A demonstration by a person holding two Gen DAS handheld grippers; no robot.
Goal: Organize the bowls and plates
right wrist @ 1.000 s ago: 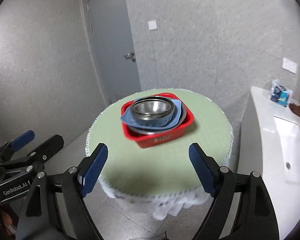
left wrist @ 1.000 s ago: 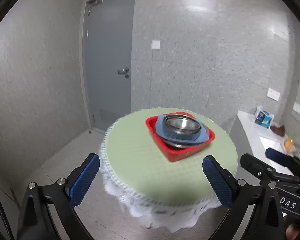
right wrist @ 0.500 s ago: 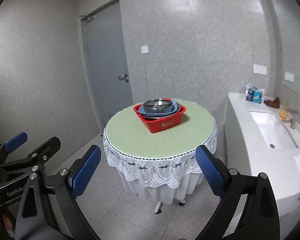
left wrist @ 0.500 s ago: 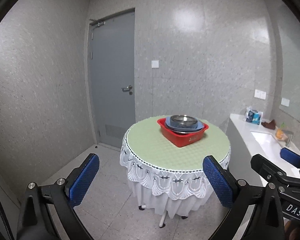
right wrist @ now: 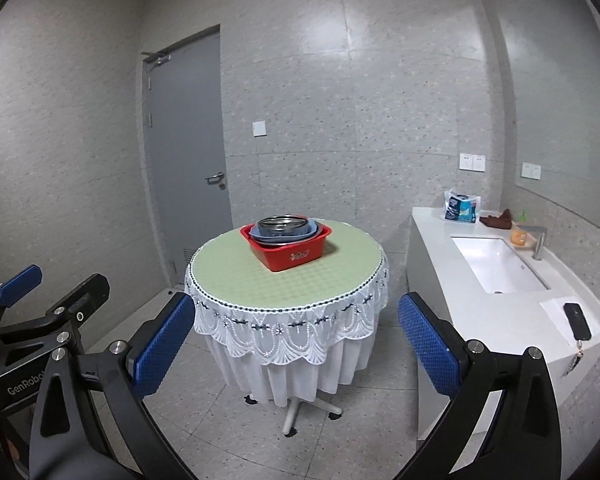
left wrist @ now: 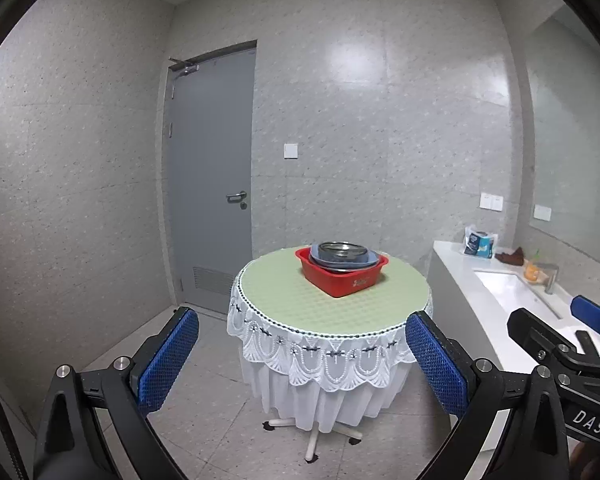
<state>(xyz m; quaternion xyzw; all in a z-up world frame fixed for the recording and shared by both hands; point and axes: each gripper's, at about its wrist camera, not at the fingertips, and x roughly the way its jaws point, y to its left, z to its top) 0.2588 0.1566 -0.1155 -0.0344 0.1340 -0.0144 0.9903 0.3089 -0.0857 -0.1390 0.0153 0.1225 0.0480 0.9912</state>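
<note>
The left tongs (left wrist: 302,354) stand wide apart and hold nothing, their blue pads framing the round counter (left wrist: 284,296) from well back. The right tongs (right wrist: 296,336) are just as wide and just as bare; in the left view they show at 4 o'clock, and in the right view the left ones sit at 8 o'clock, so the two are side by side and both aimed at the same spot. Judging by that stance, both are held off and level to take in the whole scene, with no grasp begun.

Past the pads, the counter wears a pale green top and a white lace skirt (right wrist: 284,336) over a wheeled foot. On its far half, toward 1 o'clock of its centre, sits the red tub (left wrist: 342,278). It is squarish, with no clear long axis, and turned so that one corner points toward the tongs, the labelled face looking to 5 o'clock. Nested in it, mouths up, are a blue dish (left wrist: 370,260) and a steel bowl (left wrist: 342,250) on top; more metal shows below them, though how many pieces I cannot tell. Stacked this way they look gathered in one place, so the sorting appears largely done.

Farther out, a grey door (right wrist: 184,168) stands at 10 o'clock and a white sink (right wrist: 496,264) at 3 o'clock.
</note>
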